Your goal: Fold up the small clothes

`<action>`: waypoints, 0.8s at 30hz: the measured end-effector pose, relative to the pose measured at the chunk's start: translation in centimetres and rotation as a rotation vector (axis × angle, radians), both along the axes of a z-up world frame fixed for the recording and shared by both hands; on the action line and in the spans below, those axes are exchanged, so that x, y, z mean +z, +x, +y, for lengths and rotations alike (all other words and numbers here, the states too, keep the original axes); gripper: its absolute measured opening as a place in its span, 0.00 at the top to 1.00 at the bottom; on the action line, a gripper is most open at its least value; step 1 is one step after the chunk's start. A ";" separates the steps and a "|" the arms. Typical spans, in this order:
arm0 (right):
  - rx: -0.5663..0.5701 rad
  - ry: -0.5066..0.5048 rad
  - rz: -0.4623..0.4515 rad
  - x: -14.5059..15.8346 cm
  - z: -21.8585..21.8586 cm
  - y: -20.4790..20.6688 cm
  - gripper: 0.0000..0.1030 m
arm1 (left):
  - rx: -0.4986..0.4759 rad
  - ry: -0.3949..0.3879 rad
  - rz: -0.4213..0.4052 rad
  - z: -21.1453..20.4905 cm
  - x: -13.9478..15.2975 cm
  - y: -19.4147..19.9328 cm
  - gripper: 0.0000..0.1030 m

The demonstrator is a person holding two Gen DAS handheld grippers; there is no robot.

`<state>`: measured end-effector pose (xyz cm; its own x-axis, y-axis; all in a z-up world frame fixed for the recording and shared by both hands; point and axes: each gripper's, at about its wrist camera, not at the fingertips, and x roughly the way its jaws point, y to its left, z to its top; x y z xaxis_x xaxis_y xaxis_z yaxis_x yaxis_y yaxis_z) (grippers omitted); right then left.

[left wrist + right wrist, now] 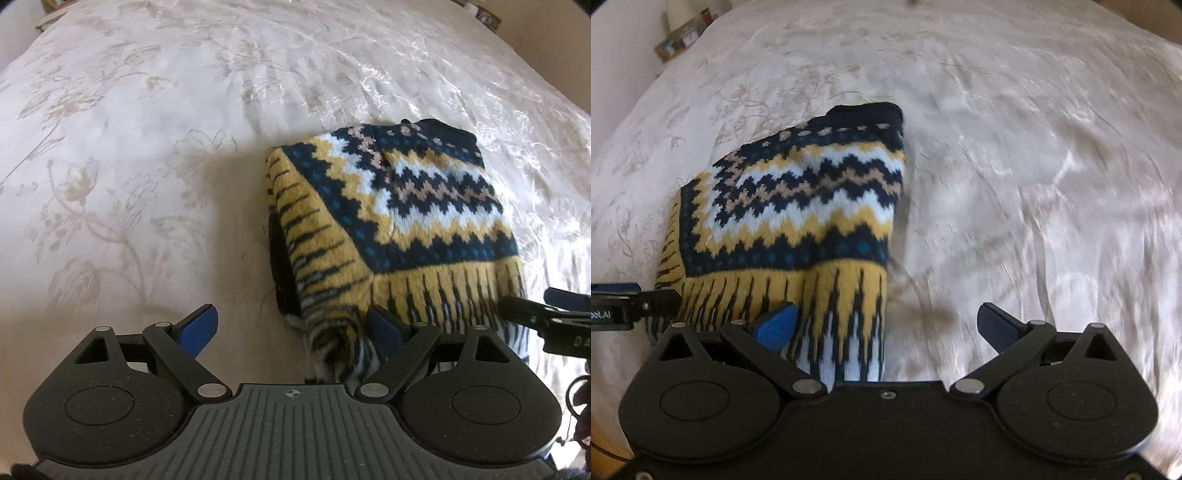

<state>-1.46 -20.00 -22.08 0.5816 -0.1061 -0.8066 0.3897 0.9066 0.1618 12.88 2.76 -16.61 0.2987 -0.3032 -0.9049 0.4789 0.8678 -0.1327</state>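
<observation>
A bed fills nearly the whole scene, spread with a cream satin bedspread [155,122] worked in a pale floral pattern of stems and blossoms. Bright light glares off its far right part, where the cloth lies in shiny ripples. Past the far left corner sit a few small framed pictures [677,42] (too blurred to read) against a plain pale wall [613,55].

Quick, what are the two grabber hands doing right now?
Left gripper: open, holding nothing, beside the folded navy, yellow and white patterned knit sweater.
Right gripper: open, holding nothing.
</observation>
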 end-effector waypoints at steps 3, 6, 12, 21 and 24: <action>0.002 0.004 -0.025 0.9 0.2 -1.3 0.00 | 0.003 0.016 -0.002 0.2 0.8 -1.0 0.15; -0.008 0.036 -0.081 2.0 0.5 -2.9 0.01 | 0.000 0.018 -0.025 0.5 1.7 -2.3 0.15; -0.006 0.060 -0.157 4.3 1.5 -5.7 0.00 | 0.003 0.018 -0.066 1.0 3.8 -4.8 0.15; 0.014 0.029 -0.221 6.6 3.6 -8.9 0.01 | 0.037 0.055 -0.149 1.7 6.9 -8.2 0.16; 0.016 0.013 -0.233 7.1 4.1 -9.9 0.01 | 0.066 0.091 -0.171 1.8 7.7 -9.1 0.16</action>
